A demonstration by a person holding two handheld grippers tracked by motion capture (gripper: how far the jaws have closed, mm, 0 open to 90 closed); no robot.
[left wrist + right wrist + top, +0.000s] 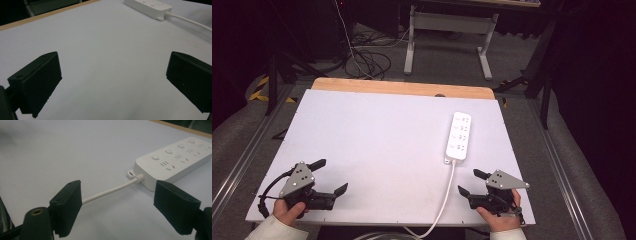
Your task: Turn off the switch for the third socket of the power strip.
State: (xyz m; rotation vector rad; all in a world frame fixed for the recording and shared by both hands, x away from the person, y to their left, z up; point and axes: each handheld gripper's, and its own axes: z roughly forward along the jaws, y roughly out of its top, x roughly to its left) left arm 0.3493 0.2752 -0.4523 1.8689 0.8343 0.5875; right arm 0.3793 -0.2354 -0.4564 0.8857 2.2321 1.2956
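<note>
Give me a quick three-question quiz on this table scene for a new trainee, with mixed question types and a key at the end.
1. True or false: the right gripper is clamped on the white cable.
2. Which lies nearer the power strip: A, the left gripper, or B, the right gripper?
3. Fill in: the power strip's cable runs off the table's ____ edge.

Key
1. False: its jaws stand wide apart, with nothing pressed between them.
2. B.
3. Near, on the person's side.
</note>
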